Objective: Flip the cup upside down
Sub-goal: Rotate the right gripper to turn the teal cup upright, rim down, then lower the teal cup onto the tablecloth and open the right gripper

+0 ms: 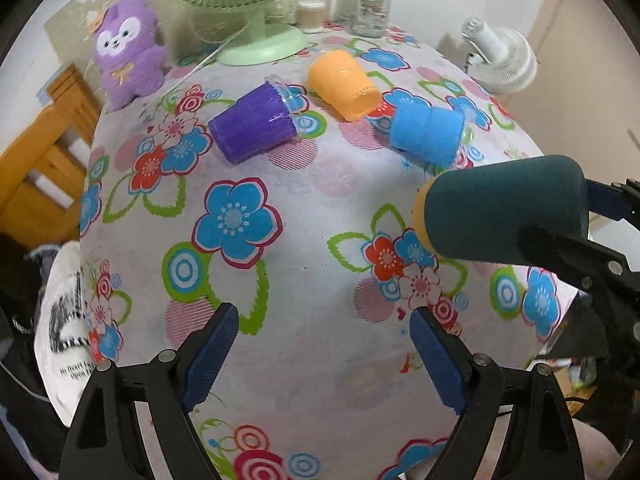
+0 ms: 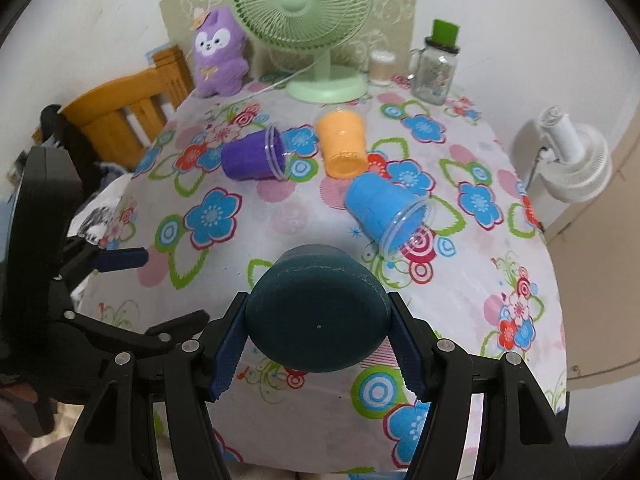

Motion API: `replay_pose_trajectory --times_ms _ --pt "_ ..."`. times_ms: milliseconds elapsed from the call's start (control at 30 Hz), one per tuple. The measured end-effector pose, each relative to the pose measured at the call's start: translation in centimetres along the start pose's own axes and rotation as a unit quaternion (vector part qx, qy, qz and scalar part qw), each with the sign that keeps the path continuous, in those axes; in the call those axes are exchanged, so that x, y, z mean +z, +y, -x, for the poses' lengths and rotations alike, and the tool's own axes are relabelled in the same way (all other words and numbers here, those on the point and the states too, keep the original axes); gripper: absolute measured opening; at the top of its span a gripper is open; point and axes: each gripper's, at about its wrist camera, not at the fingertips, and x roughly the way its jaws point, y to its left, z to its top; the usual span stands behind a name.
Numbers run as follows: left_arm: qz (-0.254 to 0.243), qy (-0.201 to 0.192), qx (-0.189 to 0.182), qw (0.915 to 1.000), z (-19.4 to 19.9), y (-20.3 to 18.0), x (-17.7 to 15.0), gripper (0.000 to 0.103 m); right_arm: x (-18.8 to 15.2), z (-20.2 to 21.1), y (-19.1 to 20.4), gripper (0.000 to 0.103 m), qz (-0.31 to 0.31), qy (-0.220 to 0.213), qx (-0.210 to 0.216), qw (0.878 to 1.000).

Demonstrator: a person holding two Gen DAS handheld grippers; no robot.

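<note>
**Right gripper holding a dark teal cup on its side above the floral tablecloth**

The right gripper has its two blue fingers closed against opposite sides of the dark teal cup, whose flat base faces the right wrist camera. In the left wrist view the same cup lies horizontal, clear of the floral tablecloth, an orange rim showing at its far end. The left gripper is spread wide and holds nothing. Beyond, three cups lie on their sides: purple cup, orange cup, blue cup. A green table fan, purple plush toy and glass jar stand along the far edge.
</note>
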Motion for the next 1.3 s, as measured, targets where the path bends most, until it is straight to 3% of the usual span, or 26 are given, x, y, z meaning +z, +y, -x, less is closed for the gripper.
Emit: replay_pose_trajectory --times_ms 467,867,1067,1200,1300 --pt "0.069 0.016 0.036 0.9968 -1.1 -0.8 0.2 0.089 1.7 -2.4 -1.9 0.068 0.038 0.100 0.015 0.994" --pt "0.103 0.026 0.043 0.9933 -1.8 -0.6 -0.2 0.089 2.3 -5.5 -0.3 0.068 0.089 0.171 0.034 0.981" --pt "0.119 0.025 0.043 0.9917 -1.4 -0.2 -0.3 0.089 3.5 -6.2 -0.1 0.070 0.094 0.175 0.054 0.979" --pt "0.126 0.018 0.054 0.9903 -0.8 -0.5 0.1 0.089 4.0 -5.6 -0.7 0.083 0.082 0.154 0.067 0.982" --pt "0.134 0.013 0.059 0.9891 -0.1 -0.5 0.5 0.089 4.3 -4.8 -1.4 0.086 0.070 0.139 0.074 0.985"
